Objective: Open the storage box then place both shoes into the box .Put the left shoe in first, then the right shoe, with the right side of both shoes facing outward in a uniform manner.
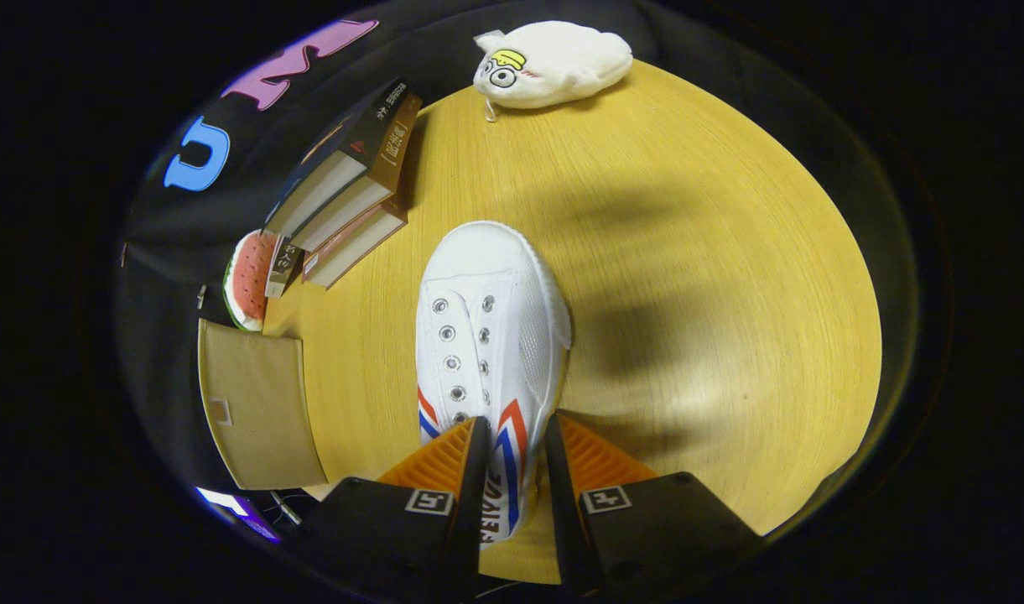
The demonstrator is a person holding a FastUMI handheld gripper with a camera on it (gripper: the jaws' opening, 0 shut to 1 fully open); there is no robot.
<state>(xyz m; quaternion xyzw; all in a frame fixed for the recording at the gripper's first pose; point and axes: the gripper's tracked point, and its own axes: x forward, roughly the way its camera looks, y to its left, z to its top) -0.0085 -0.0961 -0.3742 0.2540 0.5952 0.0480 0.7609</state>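
Gripper view looks down on a wooden worktop (688, 277) where the hand-held gripper (516, 436) is clamped on a white shoe's (486, 327) side wall.

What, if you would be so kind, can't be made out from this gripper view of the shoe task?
- White shoe: its heel and part of its side lie hidden behind the fingers of the gripper, which close on its side wall.
- Tan box: its near end is cut off, so whether it is open cannot be told.
- Watermelon toy: partly covered by the books.
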